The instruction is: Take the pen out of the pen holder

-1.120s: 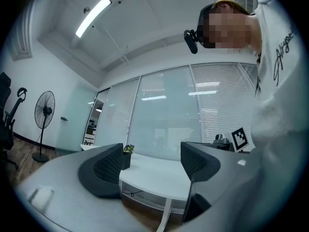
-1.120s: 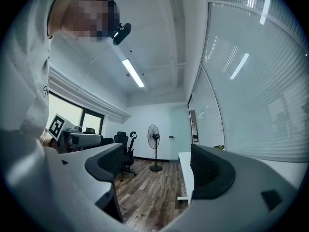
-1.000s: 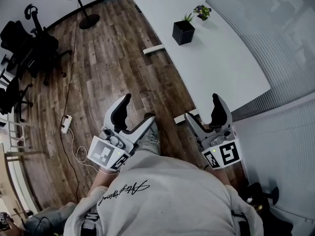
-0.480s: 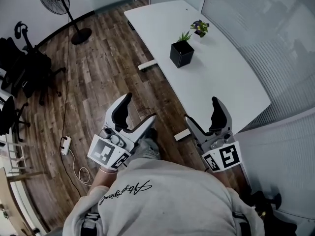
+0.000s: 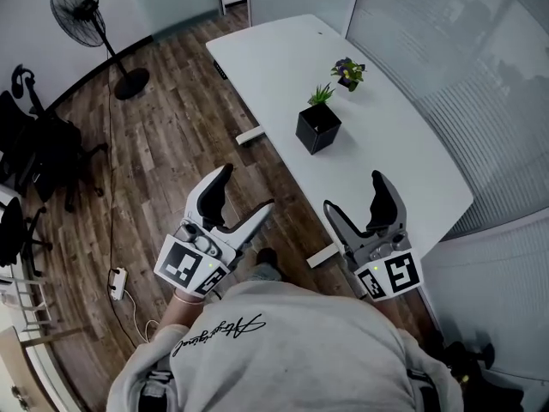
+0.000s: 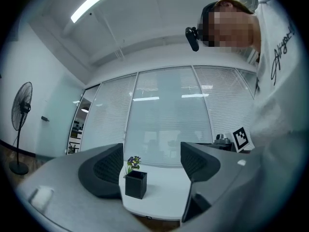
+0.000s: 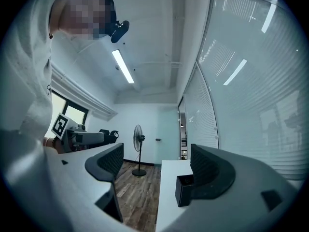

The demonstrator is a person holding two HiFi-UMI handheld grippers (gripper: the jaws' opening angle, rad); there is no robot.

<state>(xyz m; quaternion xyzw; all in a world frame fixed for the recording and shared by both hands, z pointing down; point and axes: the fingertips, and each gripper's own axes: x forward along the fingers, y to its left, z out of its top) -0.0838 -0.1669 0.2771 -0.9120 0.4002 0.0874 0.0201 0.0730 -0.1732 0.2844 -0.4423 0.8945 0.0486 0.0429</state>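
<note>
The pen holder (image 5: 318, 128), a black open-topped cube, stands on the white desk (image 5: 283, 58) near its floor-side edge. Whether a pen sits inside is too small to tell. A green sprig (image 5: 322, 96) rises at the holder's far rim, and a small flowering plant (image 5: 348, 70) stands beyond it, nearer the glass wall.

Both grippers are held out in front of the person's chest, well short of the pen holder, with their jaws pointing toward it. The left gripper (image 5: 242, 191) hangs over the wooden floor (image 5: 171, 127), to the holder's near left. Its jaws are spread wide with nothing between them, and in the left gripper view (image 6: 150, 166) the holder (image 6: 135, 184) shows far off in the gap. The right gripper (image 5: 355, 194) is level with the left one, at the desk's near end on the holder's near right. Its jaws are also spread and empty. In the right gripper view (image 7: 157, 166) the holder (image 7: 184, 190) is partly hidden behind one jaw.
</note>
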